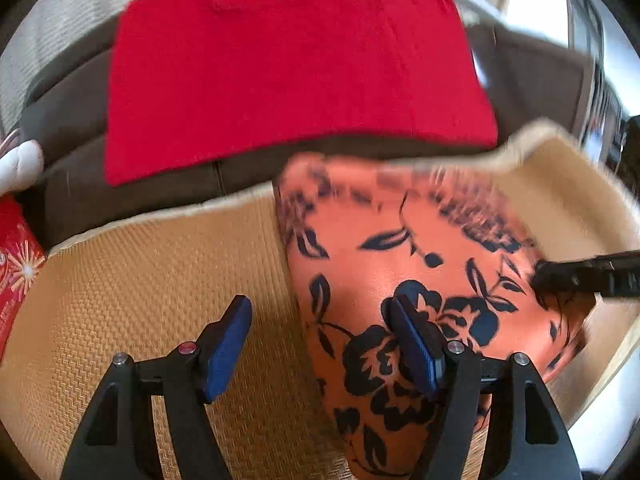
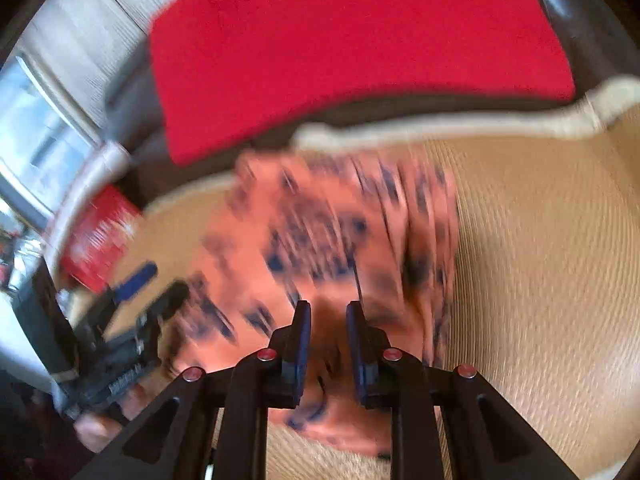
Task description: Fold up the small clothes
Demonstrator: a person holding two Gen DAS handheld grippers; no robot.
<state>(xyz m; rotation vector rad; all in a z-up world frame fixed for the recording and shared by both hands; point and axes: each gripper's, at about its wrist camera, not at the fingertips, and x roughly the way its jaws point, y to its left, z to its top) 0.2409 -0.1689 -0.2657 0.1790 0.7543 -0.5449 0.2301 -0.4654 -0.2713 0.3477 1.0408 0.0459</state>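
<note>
Spread left tool (image 1: 320,344) over floral garment (image 1: 400,248); right tool (image 2: 328,344) likewise parted, blurred.

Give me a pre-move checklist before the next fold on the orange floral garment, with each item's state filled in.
1. Left gripper open and free of cloth: ok; its fingers stand wide apart with woven mat between them.
2. Right gripper has a hold on the orange floral garment: cannot tell; the fingers are parted over the cloth and the view is blurred.
3. Garment lies fully on the woven mat: ok in both views.
4. Garment lies flat: not ok; the right wrist view shows ridges and bunching.
5. Red cloth is apart from the garment: ok; it lies beyond the mat's edge.
6. Grippers apart from each other: ok.
</note>
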